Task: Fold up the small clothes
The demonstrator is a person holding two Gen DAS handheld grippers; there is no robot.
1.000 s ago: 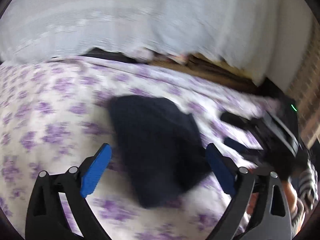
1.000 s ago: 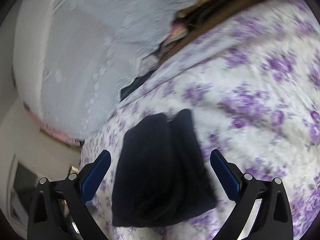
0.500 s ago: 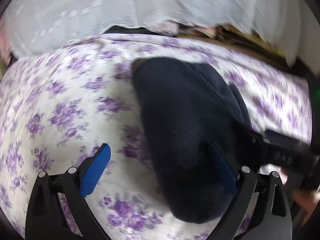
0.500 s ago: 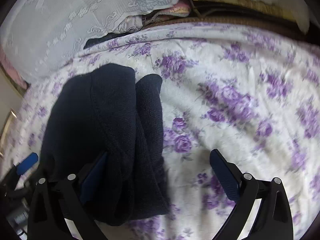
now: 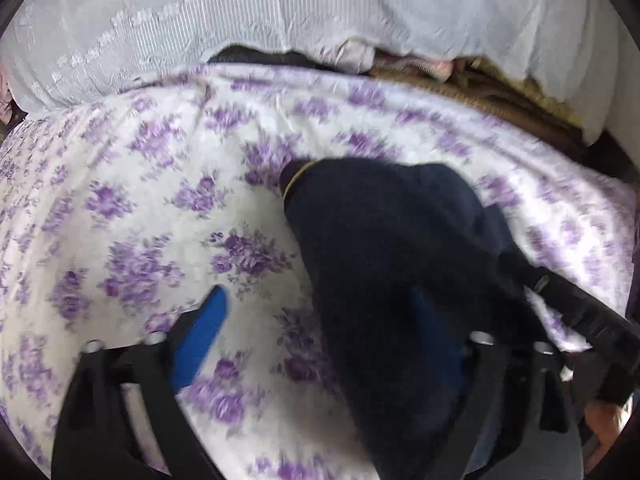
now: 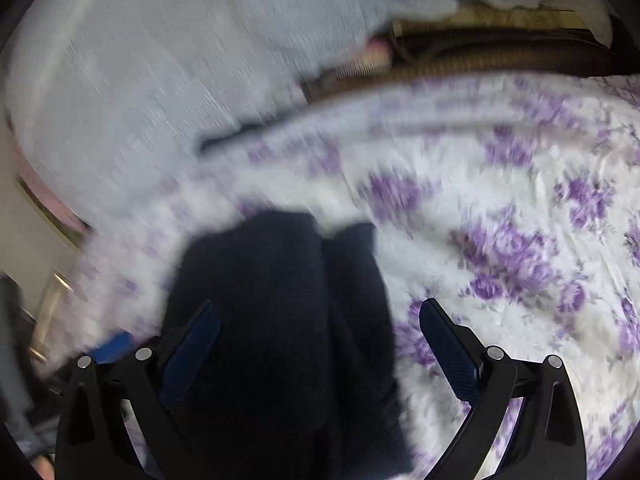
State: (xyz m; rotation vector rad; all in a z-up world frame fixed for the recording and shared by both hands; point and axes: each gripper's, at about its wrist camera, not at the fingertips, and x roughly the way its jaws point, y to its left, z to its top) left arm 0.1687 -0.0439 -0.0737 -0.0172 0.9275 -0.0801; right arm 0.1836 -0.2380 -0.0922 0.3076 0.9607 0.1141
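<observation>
A small dark navy garment (image 5: 384, 264) lies folded on a white bedsheet with purple flowers (image 5: 140, 208). My left gripper (image 5: 320, 344) is open and low over the sheet; its right finger sits against the garment's near edge, its left finger over bare sheet. In the right wrist view the same garment (image 6: 276, 320) fills the space between the fingers of my open right gripper (image 6: 320, 352), folded into two lengthwise ridges. The right gripper's black body also shows at the right of the left wrist view (image 5: 580, 312), beside the garment.
A pale lace-trimmed cloth (image 5: 200, 20) hangs behind the bed. Brown and tan bedding or clothes (image 5: 480, 88) are piled along the back edge. The flowered sheet (image 6: 520, 240) stretches to the right of the garment.
Both grippers have moved in over the garment. The right gripper now straddles it, where before only its left finger overlapped it. Both views are blurred by motion.
</observation>
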